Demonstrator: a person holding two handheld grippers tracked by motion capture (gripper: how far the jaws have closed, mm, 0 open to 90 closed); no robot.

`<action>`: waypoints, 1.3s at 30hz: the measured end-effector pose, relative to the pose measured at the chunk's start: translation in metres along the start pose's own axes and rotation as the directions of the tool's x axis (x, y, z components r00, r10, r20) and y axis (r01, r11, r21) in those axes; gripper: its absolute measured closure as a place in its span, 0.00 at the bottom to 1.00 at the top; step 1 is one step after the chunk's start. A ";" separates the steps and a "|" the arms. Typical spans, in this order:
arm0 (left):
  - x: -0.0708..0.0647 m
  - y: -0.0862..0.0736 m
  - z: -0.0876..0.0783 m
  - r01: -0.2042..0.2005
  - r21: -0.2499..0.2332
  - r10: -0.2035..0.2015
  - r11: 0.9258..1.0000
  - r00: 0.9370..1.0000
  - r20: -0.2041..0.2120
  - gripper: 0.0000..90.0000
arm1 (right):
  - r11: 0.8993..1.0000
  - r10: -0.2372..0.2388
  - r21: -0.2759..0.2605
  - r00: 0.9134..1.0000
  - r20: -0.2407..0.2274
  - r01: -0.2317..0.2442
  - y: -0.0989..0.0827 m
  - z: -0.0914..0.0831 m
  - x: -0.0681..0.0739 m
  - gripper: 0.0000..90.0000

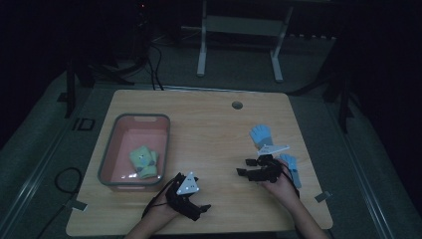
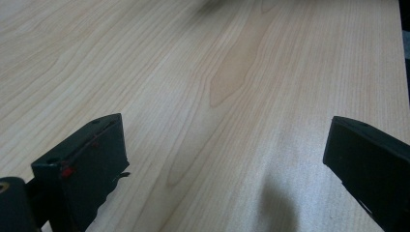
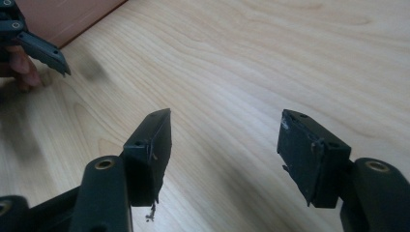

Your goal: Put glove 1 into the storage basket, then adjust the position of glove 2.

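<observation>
On the left of the dim high view, a pink bin (image 1: pixel 135 149) with a grey rim sits on the wooden desk (image 1: pixel 209 124), and inside it lies a pale green glove (image 1: pixel 144 162), its shape hard to read in the low light. Just right of the bin's near corner, the left gripper (image 1: pixel 199 206) is held low over the desk in a hand whose forearm is cut off at the bottom edge. In the left gripper view its fingers (image 2: pixel 92 159) stand wide apart, released, with bare wood between them; the right-hand finger is cut off by the frame. Further right, the right gripper (image 1: pixel 244 167) points left across the desk. Its own view shows its fingers (image 3: pixel 152 145) parted with nothing but desk between them, and, at top left, the tip of the left gripper beside a fingertip and the bin's pink wall. Behind the right gripper lies a light blue glove (image 1: pixel 260 134); a second blue glove (image 1: pixel 292 167) is partly hidden by the hand.
</observation>
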State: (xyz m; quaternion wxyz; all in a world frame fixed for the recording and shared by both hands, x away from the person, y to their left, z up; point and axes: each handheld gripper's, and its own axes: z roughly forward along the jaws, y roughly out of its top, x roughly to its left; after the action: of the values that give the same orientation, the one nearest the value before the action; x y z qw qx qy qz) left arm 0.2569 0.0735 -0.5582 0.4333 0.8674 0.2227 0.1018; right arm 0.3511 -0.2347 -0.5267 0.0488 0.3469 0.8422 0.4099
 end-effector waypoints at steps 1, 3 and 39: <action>0.000 0.000 0.000 0.004 0.000 -0.004 1.000 1.000 0.001 0.02 | 1.000 -0.008 -0.001 1.000 0.009 0.008 0.000 -0.002 -0.001 0.39; 0.000 -0.001 0.000 0.010 -0.002 -0.010 1.000 1.000 0.001 0.02 | 1.000 -0.018 0.007 0.999 0.042 0.018 0.002 -0.006 -0.003 0.36; 0.001 -0.005 -0.009 0.035 -0.028 -0.036 0.999 0.999 -0.030 0.02 | 0.997 0.076 -0.034 0.958 0.276 -0.070 0.045 -0.016 -0.113 0.67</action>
State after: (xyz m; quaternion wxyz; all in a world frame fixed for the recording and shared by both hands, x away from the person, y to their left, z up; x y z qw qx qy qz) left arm 0.2531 0.0824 -0.5567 0.4433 0.8558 0.2430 0.1102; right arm 0.4553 -0.2972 -0.5063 0.1550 0.4310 0.8087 0.3690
